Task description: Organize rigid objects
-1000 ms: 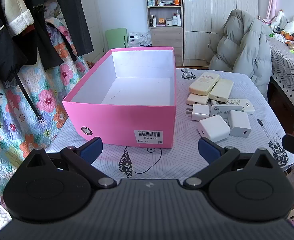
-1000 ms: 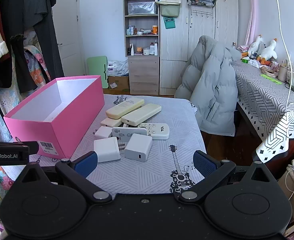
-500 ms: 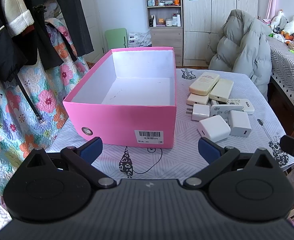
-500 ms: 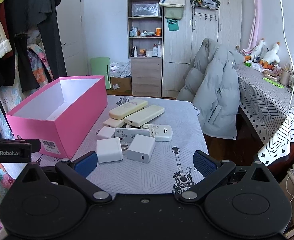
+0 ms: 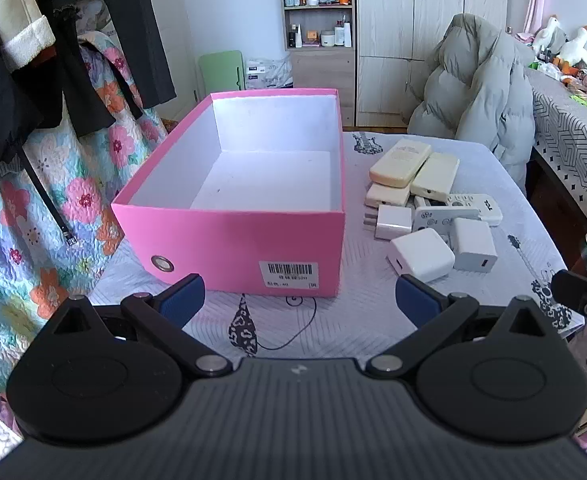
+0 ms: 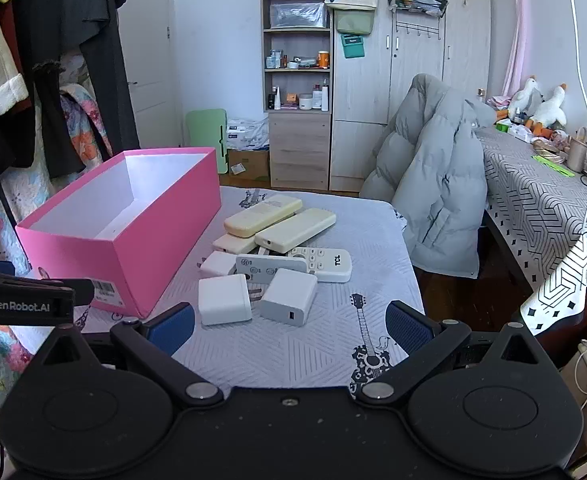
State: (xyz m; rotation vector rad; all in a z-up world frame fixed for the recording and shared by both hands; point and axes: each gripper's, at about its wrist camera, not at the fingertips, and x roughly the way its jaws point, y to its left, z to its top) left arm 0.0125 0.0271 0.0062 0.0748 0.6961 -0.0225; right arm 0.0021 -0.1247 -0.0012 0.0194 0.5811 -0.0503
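**Both claws wide apart before a pink box and a cluster of chargers and remotes**

The left claw [image 5: 299,298] hovers low over the near edge of the table [image 5: 333,332], its blue-padded fingers [image 5: 183,296] spread wide with nothing between them. Straight ahead of it stands the pink box [image 5: 237,240], open at the top, white inside, with a barcode label and a metal eyelet on the near wall. No object is visible in the part of its interior that shows.

The right claw [image 6: 289,326] is likewise released, its fingers [image 6: 171,326] parted and holding nothing, poised above the patterned tablecloth near a printed guitar motif [image 6: 367,344]. Just beyond it lies the pile of rigid things, all to the right of the box and outside it. Nearest are two white chargers: the left white charger [image 6: 224,305], its prongs pointing toward the right white charger [image 6: 289,297], which shows a port on its near face. A smaller white plug [image 6: 218,264] sits behind them, closer to the box. A white remote [image 6: 271,268] lies across another white remote marked TCL [image 6: 327,264]. Farther back are three cream remotes: a long cream remote [image 6: 263,216] resting partly on a short cream remote [image 6: 233,243], with a second long cream remote [image 6: 295,230] beside them.

In the right wrist view, part of the left claw's body shows at the left edge. A grey puffer jacket [image 6: 437,184] hangs over a chair beyond the table.
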